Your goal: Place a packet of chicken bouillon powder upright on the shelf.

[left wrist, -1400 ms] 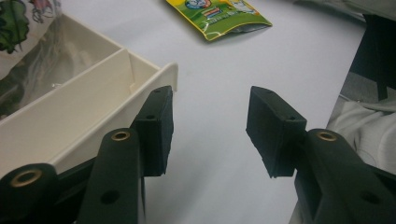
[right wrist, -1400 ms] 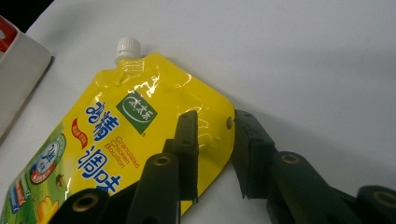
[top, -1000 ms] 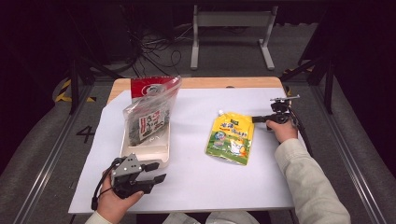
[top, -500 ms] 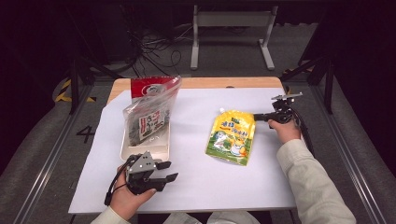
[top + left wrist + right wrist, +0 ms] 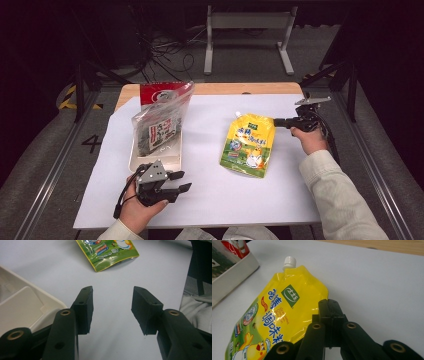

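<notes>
White sheeting [image 5: 210, 200] covers the table, with a strip of bare wood [image 5: 235, 89] showing along its far edge and dark floor, cables and a metal stand beyond, too dim to read in detail. Near the right middle of the sheet lies the yellow spout pouch [image 5: 248, 145], flat, its white cap [image 5: 289, 262] pointing toward the far side; in the right gripper view its lower end is cut off by the frame and partly covered by the gripper's own arms. The right gripper [image 5: 279, 121] is held just beside the pouch's upper right corner, its jaws pressed together with nothing visible between them; whether the tips touch the pouch's edge cannot be told from either view. The left gripper [image 5: 181, 181] rests low at the near left of the sheet, well apart from the pouch, its jaws standing apart over bare sheet with nothing between them. The left gripper view catches just the pouch's green bottom edge [image 5: 112, 255] at the top. Just beyond the left gripper sits a cream tray [image 5: 172, 162], and a clear bag of printed packets [image 5: 159, 127] leans up out of it; a red packet [image 5: 155, 92] stands behind the bag, mostly hidden. A pale sleeve [image 5: 345, 200] runs in from the bottom right.
</notes>
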